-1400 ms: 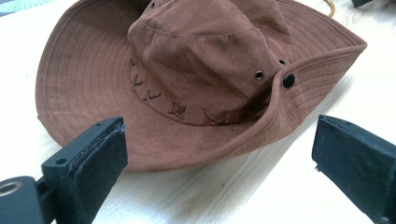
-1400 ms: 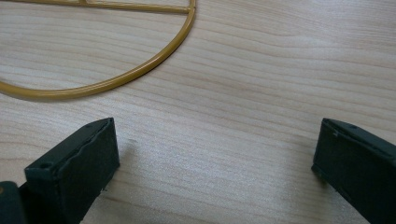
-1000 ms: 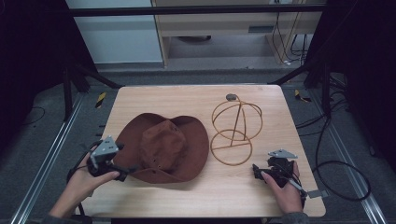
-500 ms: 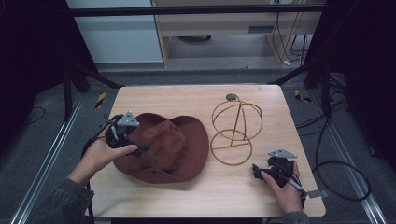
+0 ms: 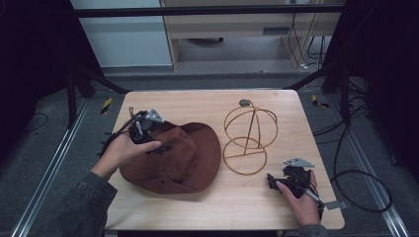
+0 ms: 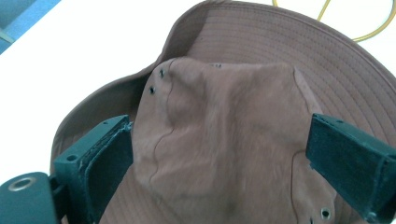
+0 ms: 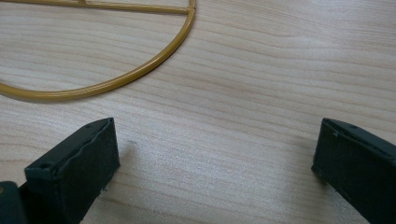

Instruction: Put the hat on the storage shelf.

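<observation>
Since earlier, your left gripper [image 5: 157,146] moved onto the hat [image 5: 188,160] crown, jaws wide, gripping nothing; right gripper [image 5: 274,182] open, idle; wire stand [image 5: 249,140] unfilled; grasp and transfer remain.

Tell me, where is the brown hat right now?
In the high view the brown hat lies on the left half of the wooden table, beside the gold wire stand, with the left claw over its crown.

Brown hat [image 5: 183,158], gold wire stand [image 5: 249,140], black-jawed grippers
</observation>
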The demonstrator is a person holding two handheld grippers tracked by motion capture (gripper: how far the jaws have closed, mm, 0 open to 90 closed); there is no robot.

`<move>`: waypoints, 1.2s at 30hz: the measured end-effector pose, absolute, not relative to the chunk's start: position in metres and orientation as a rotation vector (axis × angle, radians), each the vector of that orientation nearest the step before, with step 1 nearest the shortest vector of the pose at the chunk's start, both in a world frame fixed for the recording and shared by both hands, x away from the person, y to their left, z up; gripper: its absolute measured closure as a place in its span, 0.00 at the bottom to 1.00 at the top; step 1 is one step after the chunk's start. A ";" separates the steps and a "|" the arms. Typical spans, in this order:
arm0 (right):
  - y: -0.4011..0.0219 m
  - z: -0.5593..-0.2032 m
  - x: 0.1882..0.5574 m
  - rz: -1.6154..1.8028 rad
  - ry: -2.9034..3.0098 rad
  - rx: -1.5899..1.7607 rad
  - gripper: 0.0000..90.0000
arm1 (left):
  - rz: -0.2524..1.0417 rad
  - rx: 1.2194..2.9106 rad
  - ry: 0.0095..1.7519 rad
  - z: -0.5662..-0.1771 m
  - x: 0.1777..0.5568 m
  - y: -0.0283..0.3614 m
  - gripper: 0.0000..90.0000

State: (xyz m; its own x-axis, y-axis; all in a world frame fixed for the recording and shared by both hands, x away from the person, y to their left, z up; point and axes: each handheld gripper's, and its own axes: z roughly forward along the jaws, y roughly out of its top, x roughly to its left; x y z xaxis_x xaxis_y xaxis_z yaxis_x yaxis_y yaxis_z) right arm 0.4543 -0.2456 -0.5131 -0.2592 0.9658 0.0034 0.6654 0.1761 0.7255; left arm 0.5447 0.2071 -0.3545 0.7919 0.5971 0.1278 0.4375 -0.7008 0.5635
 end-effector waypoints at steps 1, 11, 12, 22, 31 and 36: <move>-0.246 -0.513 0.454 0.861 1.995 1.532 0.00 | 0.406 2.469 0.764 -0.355 0.546 0.203 0.08; -0.246 -0.513 0.454 0.858 1.995 1.530 0.00 | 0.369 2.524 0.818 -0.360 0.553 0.199 0.14; -0.246 -0.513 0.454 0.860 1.996 1.531 0.00 | 0.367 2.519 0.829 -0.361 0.555 0.199 0.13; -0.246 -0.513 0.454 0.858 1.996 1.528 0.00 | 0.358 2.558 0.794 -0.371 0.557 0.185 0.14; -0.246 -0.513 0.454 0.859 1.997 1.528 0.00 | 0.334 2.569 0.797 -0.383 0.560 0.186 0.24; -0.246 -0.513 0.454 0.858 1.997 1.528 0.00 | 0.328 2.551 0.805 -0.383 0.562 0.188 0.36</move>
State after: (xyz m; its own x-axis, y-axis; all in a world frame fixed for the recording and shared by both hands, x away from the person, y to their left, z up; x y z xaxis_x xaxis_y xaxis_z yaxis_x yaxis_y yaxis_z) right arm 0.4542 -0.2458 -0.5133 -0.2615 0.9652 -0.0002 0.6639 0.1800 0.7259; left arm 0.5624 0.1877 -0.3832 0.8020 0.5904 0.0903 0.4851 -0.7321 0.4782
